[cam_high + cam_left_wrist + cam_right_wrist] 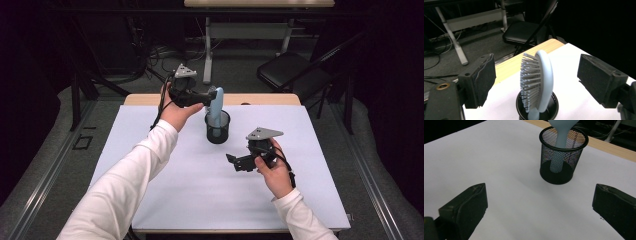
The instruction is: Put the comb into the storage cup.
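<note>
The light blue hairbrush [541, 82] is standing handle-down in the black mesh cup [562, 160], its bristled head rising above the rim and leaning slightly; in my judgement the placing step is done. The left gripper [207, 96] is hovering level with the brush head, and in the left gripper view its 2 fingers [482, 80] are standing spread on either side of the head with clear air at both pads, so nothing is being pinched. The brush is sitting between those fingers but apart from them, which I am reading as a release completed and a withdrawal remaining. The right gripper [231, 161] is resting low over the white desk [170, 190], well apart from the cup; its fingers [465, 208] are also spread and are holding nothing, with the cup lying ahead of them and beyond their tips. What is left, as far as can be judged: backing the left gripper away without catching the bristles or tipping the cup. No other item is awaiting handling on the desk.
</note>
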Action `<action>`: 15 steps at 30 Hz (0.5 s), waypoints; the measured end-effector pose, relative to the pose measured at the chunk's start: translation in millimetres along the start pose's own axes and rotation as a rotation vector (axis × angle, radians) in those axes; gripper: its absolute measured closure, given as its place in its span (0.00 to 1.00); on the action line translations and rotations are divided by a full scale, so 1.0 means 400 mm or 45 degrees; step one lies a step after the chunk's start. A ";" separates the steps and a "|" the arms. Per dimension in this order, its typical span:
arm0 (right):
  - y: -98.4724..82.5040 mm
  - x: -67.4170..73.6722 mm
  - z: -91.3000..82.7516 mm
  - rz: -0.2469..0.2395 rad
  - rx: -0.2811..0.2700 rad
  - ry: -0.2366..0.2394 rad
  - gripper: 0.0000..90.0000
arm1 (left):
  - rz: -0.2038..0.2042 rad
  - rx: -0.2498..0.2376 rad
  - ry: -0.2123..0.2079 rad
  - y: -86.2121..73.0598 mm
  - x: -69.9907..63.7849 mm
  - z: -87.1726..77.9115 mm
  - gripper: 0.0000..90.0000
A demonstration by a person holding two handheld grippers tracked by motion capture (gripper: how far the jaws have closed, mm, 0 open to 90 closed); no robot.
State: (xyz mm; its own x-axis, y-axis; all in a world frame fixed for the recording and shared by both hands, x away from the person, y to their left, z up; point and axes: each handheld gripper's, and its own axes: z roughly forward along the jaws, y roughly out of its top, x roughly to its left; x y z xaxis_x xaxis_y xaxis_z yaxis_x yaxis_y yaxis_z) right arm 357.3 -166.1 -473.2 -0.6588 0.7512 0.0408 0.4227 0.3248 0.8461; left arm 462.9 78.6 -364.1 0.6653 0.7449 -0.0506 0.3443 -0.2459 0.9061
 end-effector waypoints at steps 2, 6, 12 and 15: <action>0.000 -0.002 -0.001 0.001 -0.003 -0.002 0.00 | 0.006 0.000 -0.014 -0.003 -0.003 -0.005 0.18; 0.001 -0.002 -0.003 0.001 -0.008 -0.002 0.00 | 0.025 0.013 -0.037 -0.006 -0.013 -0.014 0.18; 0.001 -0.003 -0.005 0.005 -0.008 -0.003 0.00 | 0.049 0.018 -0.081 -0.010 -0.032 -0.028 0.18; 0.001 -0.004 -0.006 0.006 -0.011 -0.005 0.00 | 0.051 0.022 -0.095 -0.015 -0.038 -0.032 0.18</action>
State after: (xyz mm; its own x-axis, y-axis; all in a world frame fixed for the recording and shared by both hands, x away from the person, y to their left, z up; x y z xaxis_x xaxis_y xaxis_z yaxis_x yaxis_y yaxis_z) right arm 357.1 -168.6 -471.8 -0.6546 0.7548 0.0425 0.4200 0.3163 0.8506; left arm 442.3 76.9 -363.3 0.7262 0.6859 -0.0459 0.3270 -0.2859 0.9007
